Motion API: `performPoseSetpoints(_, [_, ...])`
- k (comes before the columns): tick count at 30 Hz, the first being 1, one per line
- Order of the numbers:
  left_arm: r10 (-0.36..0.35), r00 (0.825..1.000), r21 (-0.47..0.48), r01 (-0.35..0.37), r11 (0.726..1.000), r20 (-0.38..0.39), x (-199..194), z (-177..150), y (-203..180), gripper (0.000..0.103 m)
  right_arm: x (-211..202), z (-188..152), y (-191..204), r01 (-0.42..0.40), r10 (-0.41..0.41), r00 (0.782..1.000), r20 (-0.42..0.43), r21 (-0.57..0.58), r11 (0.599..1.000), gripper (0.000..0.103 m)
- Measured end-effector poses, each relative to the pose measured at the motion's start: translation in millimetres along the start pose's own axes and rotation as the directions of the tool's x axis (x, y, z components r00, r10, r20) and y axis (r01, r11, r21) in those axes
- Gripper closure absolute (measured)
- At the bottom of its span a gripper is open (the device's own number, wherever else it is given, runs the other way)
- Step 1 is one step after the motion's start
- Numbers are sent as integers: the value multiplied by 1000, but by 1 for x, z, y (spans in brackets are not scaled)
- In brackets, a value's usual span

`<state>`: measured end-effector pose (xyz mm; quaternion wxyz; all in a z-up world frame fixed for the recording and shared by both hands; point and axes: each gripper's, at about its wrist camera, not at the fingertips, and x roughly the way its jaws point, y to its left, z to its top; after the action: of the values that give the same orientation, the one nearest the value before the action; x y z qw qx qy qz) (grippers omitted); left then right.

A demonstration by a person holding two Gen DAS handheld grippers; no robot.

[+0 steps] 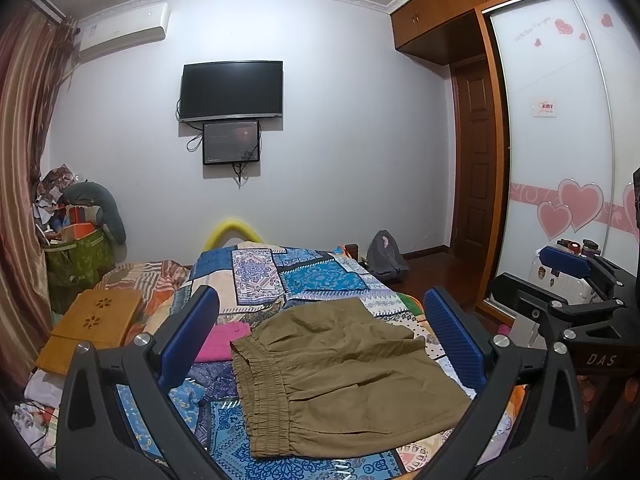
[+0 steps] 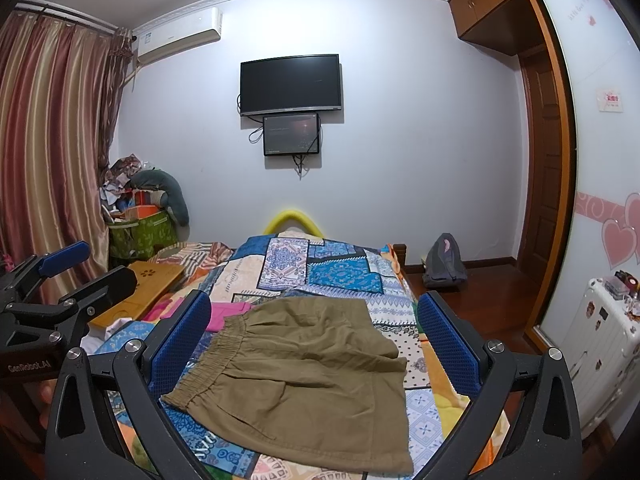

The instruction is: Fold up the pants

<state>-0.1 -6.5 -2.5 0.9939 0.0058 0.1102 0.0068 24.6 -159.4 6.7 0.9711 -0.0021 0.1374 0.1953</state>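
Observation:
Olive-brown pants [image 1: 340, 376] lie folded into a squarish shape on the patchwork bedspread, with the elastic waistband at the left. They also show in the right wrist view [image 2: 304, 376]. My left gripper [image 1: 320, 340] is open and empty, held above the pants with its blue pads wide apart. My right gripper [image 2: 316, 340] is open and empty too, above the pants. The right gripper also shows at the right edge of the left wrist view [image 1: 568, 276], and the left gripper at the left edge of the right wrist view [image 2: 68, 276].
The bed [image 1: 312, 276] is covered with a blue patchwork spread. A pink cloth [image 1: 224, 342] lies left of the pants. A wooden lap tray [image 1: 90, 328] sits at the bed's left. A grey backpack [image 1: 386, 256] and a white suitcase [image 2: 604, 344] stand on the floor at the right.

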Motion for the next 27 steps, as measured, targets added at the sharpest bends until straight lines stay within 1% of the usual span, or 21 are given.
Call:
performPoseSetpoints(8, [-1,1000,5,1,1000,6,0,0,-1,0,0,1,1,0,0,1000,-1,-2,1000,0])
performPoseSetpoints(17, [7,1000,1,-7,1000,-11,5,-3,-1,0,4,2,0,-1,1,1000,-19,-3,1000,0])
performPoseSetpoints(23, [23,999,-1,-23,1000,-33,20,-7,1,0,20,-2,-8,3,-3,999,-51,8,1000,0])
performPoseSetpoints(27, [21,998,-19,-22,1000,-62,39,-10,5,0,37,-6,-20,26,-24,996,-82,19,999,0])
